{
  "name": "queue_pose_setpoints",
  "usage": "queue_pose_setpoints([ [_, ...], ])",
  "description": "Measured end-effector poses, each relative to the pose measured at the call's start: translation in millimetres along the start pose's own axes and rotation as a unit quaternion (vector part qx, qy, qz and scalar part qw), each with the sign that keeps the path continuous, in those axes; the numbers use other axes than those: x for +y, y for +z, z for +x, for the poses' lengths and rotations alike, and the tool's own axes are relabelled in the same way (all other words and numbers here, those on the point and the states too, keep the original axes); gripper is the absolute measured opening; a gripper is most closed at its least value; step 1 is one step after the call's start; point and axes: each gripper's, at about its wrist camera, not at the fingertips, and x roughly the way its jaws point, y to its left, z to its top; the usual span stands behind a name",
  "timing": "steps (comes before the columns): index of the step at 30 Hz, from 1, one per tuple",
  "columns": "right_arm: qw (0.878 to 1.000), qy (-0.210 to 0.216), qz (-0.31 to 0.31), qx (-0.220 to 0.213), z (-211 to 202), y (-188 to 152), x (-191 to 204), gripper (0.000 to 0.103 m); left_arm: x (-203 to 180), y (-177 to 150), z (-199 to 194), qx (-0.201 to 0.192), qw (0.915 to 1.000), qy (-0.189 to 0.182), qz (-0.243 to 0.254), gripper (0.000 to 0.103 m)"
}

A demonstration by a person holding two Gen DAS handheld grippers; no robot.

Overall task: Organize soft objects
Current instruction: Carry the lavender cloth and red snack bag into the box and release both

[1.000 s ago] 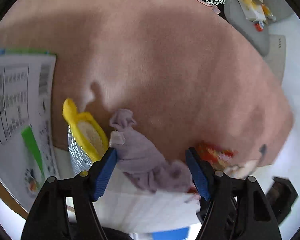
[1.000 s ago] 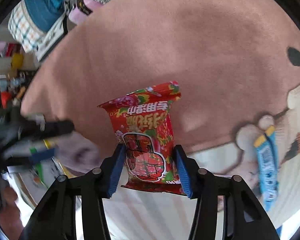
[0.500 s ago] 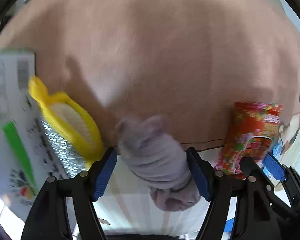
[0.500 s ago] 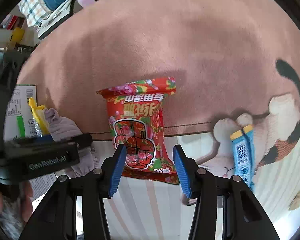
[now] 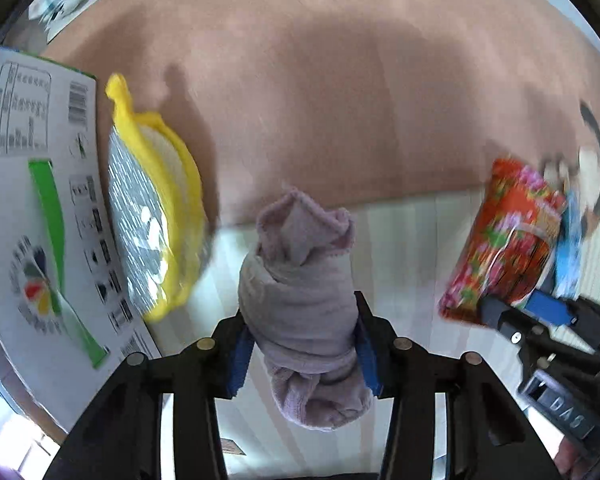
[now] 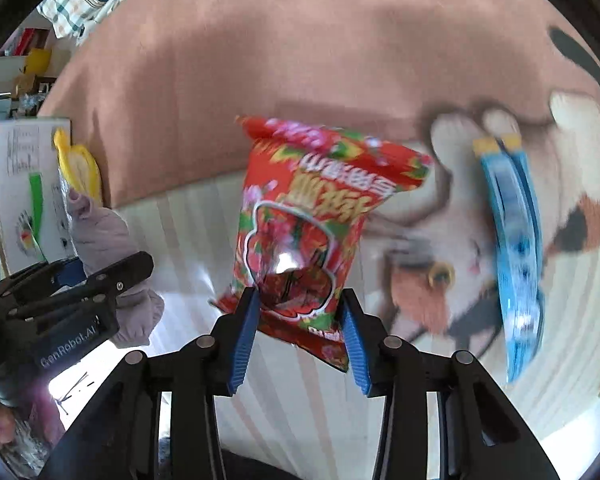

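Gripping a rolled lavender cloth (image 5: pixel 300 296), the left gripper (image 5: pixel 302 346) has its blue fingers (image 5: pixel 240 354) closed in on both sides of the roll, approx. mid-length; the frayed end sticks up fwd of the fingers, the other end bulges out below them. Same cloth shows at the left of the right wrist view (image 6: pixel 108 240), clamped in the left gripper (image 6: pixel 76 276). Right gripper (image 6: pixel 300 336) has its blue fingers (image 6: pixel 242 336) pressed against the lower part of a red snack packet (image 6: pixel 308 228), printed w/ flowers and Chinese characters; packet stands up and tilts slightly right, its bottom seam hanging below the fingers. In the left wrist view the packet (image 5: pixel 508 248) sits far right, held by the right gripper (image 5: pixel 540 312). Surface beneath is a blanket (image 5: pixel 340 80), plain pinkish-brown at the far part, pale striped near the cameras, w/ a cat print (image 6: pixel 500 240) on the right. A blue wrapped packet (image 6: pixel 512 248) lies on the cat print, right of the red packet and apart from it. Left of the cloth, a yellow-edged foil pack (image 5: pixel 152 220) rests against a white printed carton (image 5: pixel 32 208) w/ green stripe and barcode. Both views blurred in places; cannot tell whether either held item touches the blanket.
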Motion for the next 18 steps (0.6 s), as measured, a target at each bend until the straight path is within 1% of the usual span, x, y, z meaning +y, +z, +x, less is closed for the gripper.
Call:
queue_pose_setpoints([
  [1, 1.000, -0.002, 0.003, -0.007, -1, -3, -1, 0.044, -3, -3, 5, 0.001, 1.0000, 0.003, 0.006, 0.044],
  [3, 1.000, -0.006, 0.011, -0.013, 0, -5, 0, 0.048, -8, -9, 21, 0.019, 0.9998, 0.005, 0.010, 0.043],
  [4, 1.000, -0.009, 0.015, -0.015, 1, -5, 4, 0.051, -11, -11, 21, 0.003, 0.9999, 0.004, 0.014, 0.046],
  [5, 1.000, -0.015, 0.016, -0.018, 5, -4, 12, 0.055, -14, -5, 23, -0.001, 0.9997, 0.012, 0.020, 0.046],
  [6, 0.999, -0.027, 0.015, -0.021, 10, 0, 28, 0.056, -16, -6, 24, -0.004, 0.9996, 0.015, 0.023, 0.046],
  [7, 0.999, -0.040, 0.015, -0.023, 13, 1, 32, 0.058, -16, -5, 24, -0.006, 0.9997, 0.011, 0.020, 0.045],
  [8, 0.999, -0.045, 0.016, -0.025, 16, 3, 39, 0.059, -16, -6, 24, -0.007, 0.9998, 0.008, 0.017, 0.041],
  [9, 0.998, -0.055, 0.017, -0.031, 17, 4, 43, 0.059, -9, -4, 21, -0.009, 0.9998, 0.007, 0.015, 0.040],
  [11, 0.997, -0.059, 0.020, -0.037, 16, 4, 48, 0.056, -3, -9, 17, -0.018, 0.9997, 0.006, 0.014, 0.039],
  [12, 0.997, -0.057, 0.026, -0.041, 14, 3, 51, 0.054, 16, -19, 16, -0.026, 0.9995, 0.006, 0.015, 0.039],
  [13, 0.997, -0.054, 0.029, -0.045, 11, 0, 50, 0.051, 20, -21, 12, -0.032, 0.9994, 0.006, 0.014, 0.039],
  [14, 0.997, -0.051, 0.033, -0.047, 6, -5, 44, 0.049, 20, -32, 4, -0.041, 0.9991, 0.002, 0.013, 0.039],
  [16, 0.997, -0.046, 0.037, -0.051, -2, -15, 41, 0.047, 25, -41, -6, -0.056, 0.9984, -0.006, 0.010, 0.039],
  [18, 0.997, -0.042, 0.037, -0.062, -13, -25, 42, 0.046, 38, -48, -20, -0.070, 0.9973, -0.020, 0.011, 0.039],
])
